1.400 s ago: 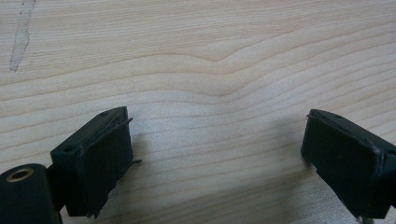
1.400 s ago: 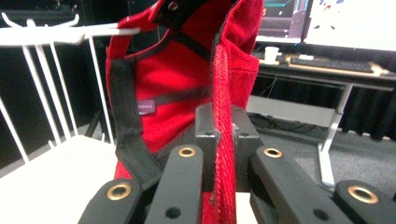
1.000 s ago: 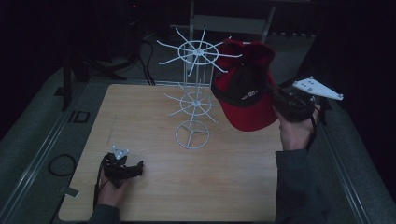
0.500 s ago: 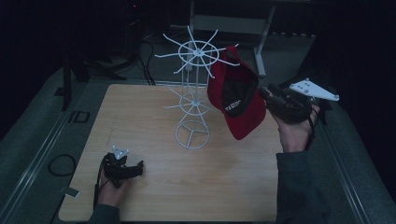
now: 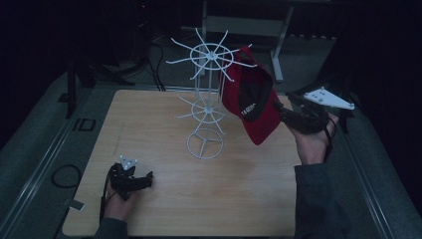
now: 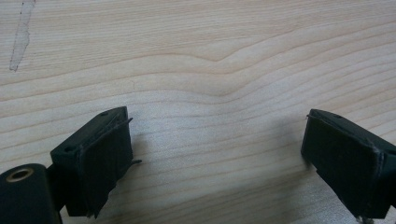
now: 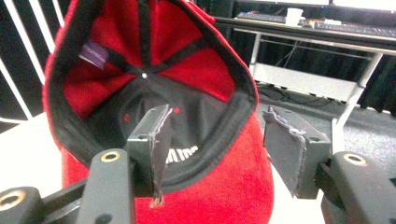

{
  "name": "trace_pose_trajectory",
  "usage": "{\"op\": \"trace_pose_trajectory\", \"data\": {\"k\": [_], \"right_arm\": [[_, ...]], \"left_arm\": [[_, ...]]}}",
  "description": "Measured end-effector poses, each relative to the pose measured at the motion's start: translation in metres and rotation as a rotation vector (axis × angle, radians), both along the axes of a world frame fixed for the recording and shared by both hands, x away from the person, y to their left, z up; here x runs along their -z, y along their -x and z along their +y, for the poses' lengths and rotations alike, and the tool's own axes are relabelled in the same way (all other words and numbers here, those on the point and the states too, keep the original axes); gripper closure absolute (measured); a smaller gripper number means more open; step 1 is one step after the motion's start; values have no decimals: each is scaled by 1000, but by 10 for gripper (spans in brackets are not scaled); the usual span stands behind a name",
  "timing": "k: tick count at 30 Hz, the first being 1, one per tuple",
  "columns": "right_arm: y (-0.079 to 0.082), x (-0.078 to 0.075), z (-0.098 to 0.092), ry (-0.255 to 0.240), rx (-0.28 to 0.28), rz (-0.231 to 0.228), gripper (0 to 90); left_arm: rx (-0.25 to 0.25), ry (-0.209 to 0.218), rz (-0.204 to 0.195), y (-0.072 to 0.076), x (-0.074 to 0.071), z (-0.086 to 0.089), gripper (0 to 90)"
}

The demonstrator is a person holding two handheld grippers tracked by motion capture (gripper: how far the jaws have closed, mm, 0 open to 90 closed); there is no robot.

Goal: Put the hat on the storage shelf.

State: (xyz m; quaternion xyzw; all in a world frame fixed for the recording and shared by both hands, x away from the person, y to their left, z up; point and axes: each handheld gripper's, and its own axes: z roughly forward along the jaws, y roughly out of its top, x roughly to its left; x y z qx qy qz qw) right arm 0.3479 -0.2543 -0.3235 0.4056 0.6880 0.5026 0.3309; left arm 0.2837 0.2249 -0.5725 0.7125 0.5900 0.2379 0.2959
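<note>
Here the red cap (image 5: 254, 102) hangs on the white wire rack (image 5: 206, 107), table (image 5: 249, 194) beneath

A pale wooden table (image 5: 239, 199) carries a white wire rack (image 5: 205, 142); the left gripper (image 5: 142, 181) rests on it.

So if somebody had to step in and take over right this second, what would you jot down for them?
Right hand-held gripper: jaws have just been opening; pads no longer press on the red cap, whose brim edge lies between them.
Left hand-held gripper: open, nothing between its jaws, low over the wooden table at the near left.
Cap: hanging from an upper arm of the white wire rack, which stands mid-table.
Done: cap hung and let go.
Left: probably just draw the right gripper back without snagging the brim.
</note>
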Motion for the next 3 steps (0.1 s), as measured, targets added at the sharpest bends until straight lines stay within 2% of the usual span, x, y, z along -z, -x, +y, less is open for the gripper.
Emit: {"op": "trace_pose_trajectory", "data": {"k": [3], "right_arm": [[-1, 3, -3, -3, 10, 8, 408]], "left_arm": [[0, -1, 0, 0, 0, 0, 88]]}}
